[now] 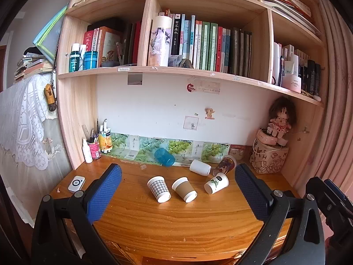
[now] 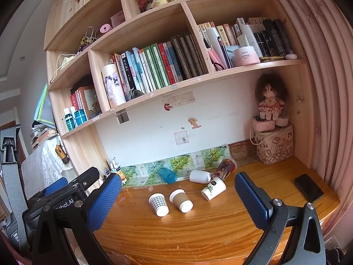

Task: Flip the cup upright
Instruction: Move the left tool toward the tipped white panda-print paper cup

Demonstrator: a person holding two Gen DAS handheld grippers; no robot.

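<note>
Several cups lie on their sides on the wooden desk [image 1: 176, 220]: a grey checked paper cup [image 1: 158, 188], a brown paper cup [image 1: 184, 189], a white cup with a leaf print [image 1: 216, 183], a plain white cup [image 1: 200, 167], a blue plastic cup [image 1: 164, 157] and a dark patterned cup [image 1: 226, 165]. They also show in the right wrist view: checked cup [image 2: 158, 204], brown cup [image 2: 181, 200], leaf cup [image 2: 213, 188]. My left gripper [image 1: 177, 177] is open and empty, held back from the cups. My right gripper [image 2: 177, 184] is open and empty too.
A pen holder and bottles [image 1: 93, 148] stand at the back left. A white device [image 1: 76, 183] lies at the left. A printed bag with a doll [image 1: 269, 156] stands at the back right. A black phone [image 2: 308, 187] lies at the right. Bookshelves hang above.
</note>
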